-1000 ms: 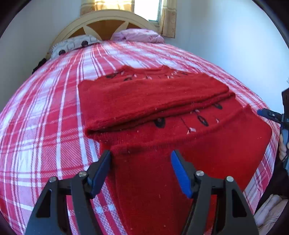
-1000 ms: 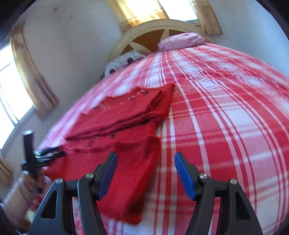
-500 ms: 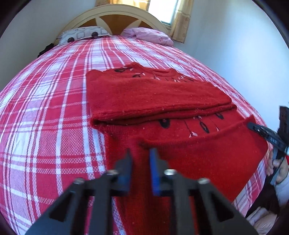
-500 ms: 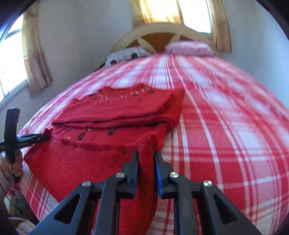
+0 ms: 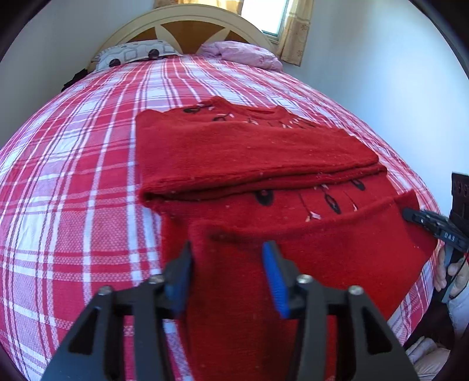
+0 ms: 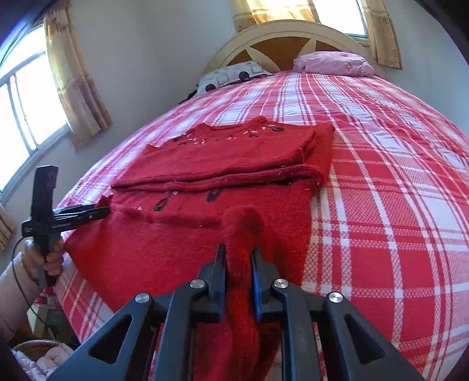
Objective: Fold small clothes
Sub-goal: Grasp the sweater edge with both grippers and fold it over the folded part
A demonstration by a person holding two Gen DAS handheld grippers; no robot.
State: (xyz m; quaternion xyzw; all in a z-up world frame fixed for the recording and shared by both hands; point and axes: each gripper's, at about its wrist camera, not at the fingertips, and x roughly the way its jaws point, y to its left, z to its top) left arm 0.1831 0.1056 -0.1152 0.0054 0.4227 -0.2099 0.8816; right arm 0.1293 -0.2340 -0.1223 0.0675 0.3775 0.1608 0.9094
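A red knitted sweater [image 5: 252, 158] lies on the plaid bed, its upper part folded over. Its lower hem hangs toward the bed's foot. My left gripper [image 5: 228, 272] holds a raised corner of the hem [image 5: 231, 249] between its blue pads, the jaws still some way apart around the bunched cloth. In the right wrist view the sweater [image 6: 228, 164] fills the middle, and my right gripper [image 6: 239, 263] is shut on the other hem corner [image 6: 241, 222], lifted into a bunch. The left gripper also shows there [image 6: 85, 215] at the sweater's left edge.
The bed's red and white plaid cover [image 5: 76, 187] spreads to all sides. Two pillows [image 5: 132, 54] [image 5: 243, 52] lie at the headboard [image 5: 187, 22]. A wall [image 5: 381, 73] runs close on the right. A basket of laundry [image 6: 38, 354] stands below the bed's foot.
One second ago both grippers were open over the hem. They closed on the two hem corners, and now hold them raised off the bed. The left jaws stand wider than half a second ago.
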